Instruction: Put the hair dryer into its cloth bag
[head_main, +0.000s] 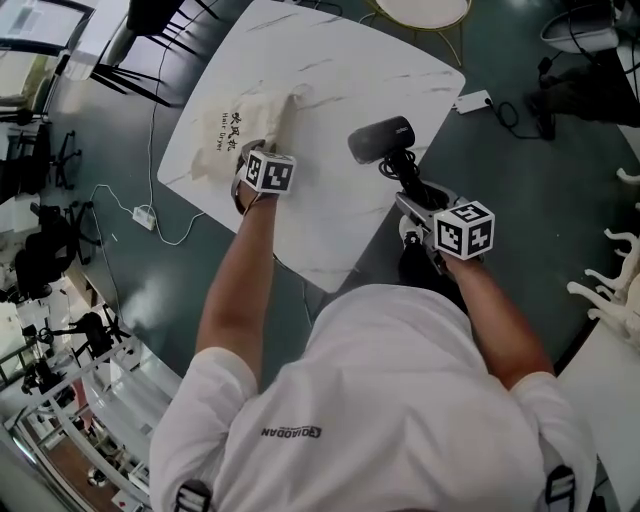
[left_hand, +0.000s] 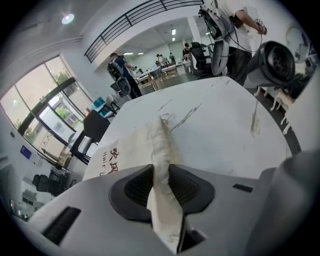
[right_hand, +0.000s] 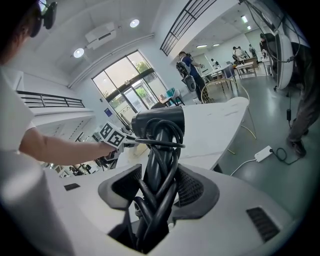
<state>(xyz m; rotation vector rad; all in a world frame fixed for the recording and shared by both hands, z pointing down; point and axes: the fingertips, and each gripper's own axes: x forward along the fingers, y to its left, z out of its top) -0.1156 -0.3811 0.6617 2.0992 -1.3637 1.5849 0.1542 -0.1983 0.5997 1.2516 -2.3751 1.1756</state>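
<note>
The right gripper (right_hand: 159, 187) is clamping the black hair dryer (head_main: 380, 138) by its cord-wrapped handle, over the white marble table's (head_main: 340, 80) three-o'clock edge. The left gripper (left_hand: 161, 182) is pinching the cream cloth bag (head_main: 240, 125) at nine o'clock. To my eye it should be lifting that fold, gaping the mouth. One dryer, one bag, two grippers.

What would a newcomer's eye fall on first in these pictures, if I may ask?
The black hair dryer, cord wound round its handle, stands out, clamped in the right claw at the right edge of the marble table. Next comes the cream cloth bag on the table's left part, a fold pinched in the left claw.
</note>
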